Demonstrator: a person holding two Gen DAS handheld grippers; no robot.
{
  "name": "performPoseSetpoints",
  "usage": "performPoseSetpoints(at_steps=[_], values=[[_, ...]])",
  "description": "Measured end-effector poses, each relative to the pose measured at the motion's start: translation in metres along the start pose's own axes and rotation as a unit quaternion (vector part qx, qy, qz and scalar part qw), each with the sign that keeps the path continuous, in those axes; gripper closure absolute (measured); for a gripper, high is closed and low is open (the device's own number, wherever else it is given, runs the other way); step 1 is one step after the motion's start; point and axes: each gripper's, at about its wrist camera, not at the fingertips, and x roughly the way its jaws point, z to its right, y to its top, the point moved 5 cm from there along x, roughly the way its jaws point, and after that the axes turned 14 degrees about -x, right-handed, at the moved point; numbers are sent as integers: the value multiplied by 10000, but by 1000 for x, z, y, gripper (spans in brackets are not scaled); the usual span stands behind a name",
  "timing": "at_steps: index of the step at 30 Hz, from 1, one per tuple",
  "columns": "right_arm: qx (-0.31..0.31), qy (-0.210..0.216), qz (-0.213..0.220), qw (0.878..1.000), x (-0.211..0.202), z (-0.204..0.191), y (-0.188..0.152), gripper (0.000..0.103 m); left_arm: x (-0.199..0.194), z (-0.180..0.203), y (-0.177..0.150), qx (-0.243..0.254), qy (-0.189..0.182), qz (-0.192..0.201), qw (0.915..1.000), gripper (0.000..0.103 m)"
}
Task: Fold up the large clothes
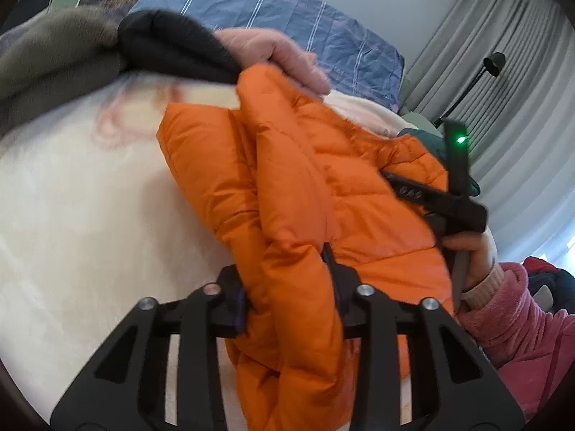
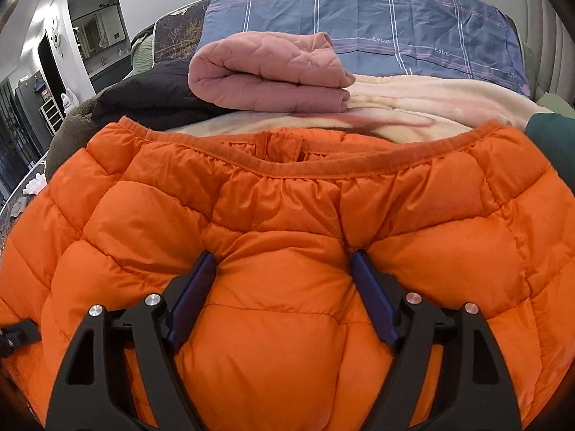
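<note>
An orange quilted puffer jacket, its shell glossy and stitched into puffy panels with a ribbed collar band, lies spread over a cream fleece blanket on a bed, filling the lower two thirds of the right wrist view. The right gripper, at bottom centre of that view, stands wide, its blue-padded fingers pressing into a bulging panel that swells between them; whether they truly clamp it cannot be told. In the left wrist view, the left gripper at bottom centre is narrowed onto a thick bunched fold of the jacket, which rises between the jaws. A bare hand rests on the jacket's upper edge at top centre. At upper centre of the right wrist view sits a folded pink quilted garment, with a blue plaid pillow behind it.
</note>
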Motion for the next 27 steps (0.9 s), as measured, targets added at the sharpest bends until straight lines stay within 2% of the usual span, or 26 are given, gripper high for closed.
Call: performPoseSetpoints(at_steps=[10, 14, 20, 27], values=[[41, 179, 139, 9997, -1, 2, -1, 23, -25, 61, 20, 720, 28, 375, 9967, 78], [130, 331, 249, 9991, -5, 5, -4, 23, -27, 81, 18, 869, 102, 424, 9953, 79], [62, 283, 171, 9994, -6, 2, 0, 23, -34, 94, 24, 880, 105, 471, 9950, 83], [45, 295, 254, 9992, -6, 2, -1, 23, -18, 161, 10, 1912, 219, 411, 9804, 84]])
